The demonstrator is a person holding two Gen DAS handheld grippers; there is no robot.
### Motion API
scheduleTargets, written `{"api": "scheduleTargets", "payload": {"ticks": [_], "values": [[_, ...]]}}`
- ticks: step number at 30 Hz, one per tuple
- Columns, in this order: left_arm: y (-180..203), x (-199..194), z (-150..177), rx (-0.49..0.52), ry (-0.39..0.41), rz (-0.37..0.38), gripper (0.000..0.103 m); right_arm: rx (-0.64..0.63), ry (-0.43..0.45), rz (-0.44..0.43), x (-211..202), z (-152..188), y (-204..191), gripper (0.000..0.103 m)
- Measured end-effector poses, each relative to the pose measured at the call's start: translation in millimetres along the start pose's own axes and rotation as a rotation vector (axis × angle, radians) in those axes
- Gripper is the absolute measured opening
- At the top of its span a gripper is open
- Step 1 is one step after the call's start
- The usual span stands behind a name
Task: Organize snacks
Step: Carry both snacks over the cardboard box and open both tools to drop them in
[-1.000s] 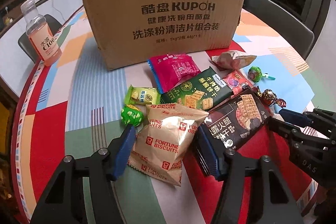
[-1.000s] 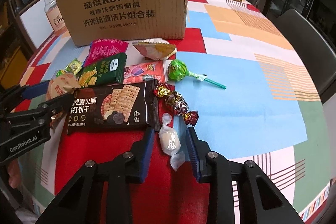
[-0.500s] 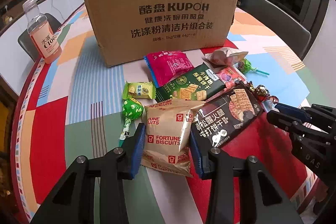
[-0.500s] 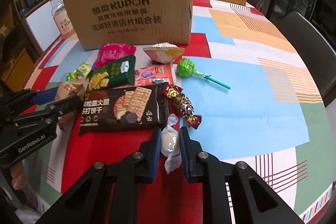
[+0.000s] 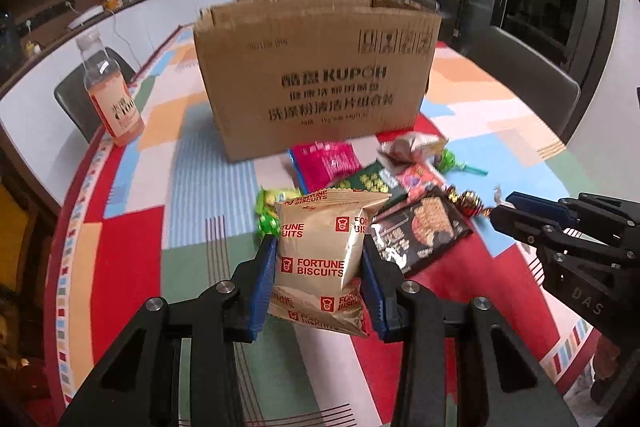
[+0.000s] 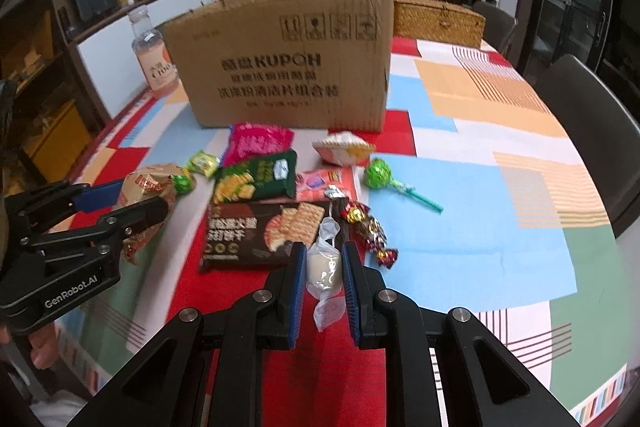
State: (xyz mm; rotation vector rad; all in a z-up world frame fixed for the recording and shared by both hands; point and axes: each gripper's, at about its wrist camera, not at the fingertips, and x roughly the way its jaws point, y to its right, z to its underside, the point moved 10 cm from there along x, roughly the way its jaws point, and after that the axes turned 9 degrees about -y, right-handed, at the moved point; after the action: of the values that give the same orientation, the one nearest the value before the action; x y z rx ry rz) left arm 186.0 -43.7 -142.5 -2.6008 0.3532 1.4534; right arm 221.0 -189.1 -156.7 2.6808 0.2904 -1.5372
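At the far left of my view the bottle of orange drink (image 5: 113, 95) stands upright near the table's (image 5: 120, 251) edge, well apart from the snacks. My left gripper (image 5: 319, 269) has its jaws closed narrow on the gold Fortune Biscuits packet (image 5: 320, 259), blue pads pressing both sides, the packet upright and raised off the cloth. Just behind it lie a green wrapped candy (image 5: 269, 223) and a yellow-green sachet (image 5: 276, 195). The KUPOH cardboard box (image 5: 316, 71) stands open-topped beyond the pile. In front of it lie the pink packet (image 5: 326, 163), the green cracker packet (image 6: 258, 179) and the dark cracker packet (image 6: 260, 235), the last flat on the red patch. My right gripper (image 6: 323, 277) is clamped on a white wrapped candy (image 6: 324, 267), jaws narrow, its twisted ends showing above and below the pads. Right of that lie foil-wrapped chocolates (image 6: 370, 231), and farther right the green lollipop (image 6: 380, 175), its stick pointing away to the right.
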Motion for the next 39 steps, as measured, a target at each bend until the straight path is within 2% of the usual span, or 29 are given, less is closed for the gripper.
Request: {"api": "scheduleTargets", "payload": {"ticks": [13,20,32,39], "values": [[-9.7,-44.3,-39.7,-0.013,0.135,-0.025,0.04,-0.07,0.178,-0.028,-43.2,-54.4,-15.8,0.019],[-13.0,-59.8,-74.0,-0.003,0.209,-0.038,0.04,-0.07,0.25,-0.056,-53.8,-94.6,-15.2,0.019],[-27.2,-77.9,-141.4,0.005,0.309,-0.06,0.04,-0.072,0.338,-0.074,-64.0,-163.1,-10.1,0.019],[-33.5,-71.1,-177.5,0.007,0.316,-0.054,0.04,-0.066,0.35,-0.093,-59.8,-203.9,-6.2,0.019]]}}
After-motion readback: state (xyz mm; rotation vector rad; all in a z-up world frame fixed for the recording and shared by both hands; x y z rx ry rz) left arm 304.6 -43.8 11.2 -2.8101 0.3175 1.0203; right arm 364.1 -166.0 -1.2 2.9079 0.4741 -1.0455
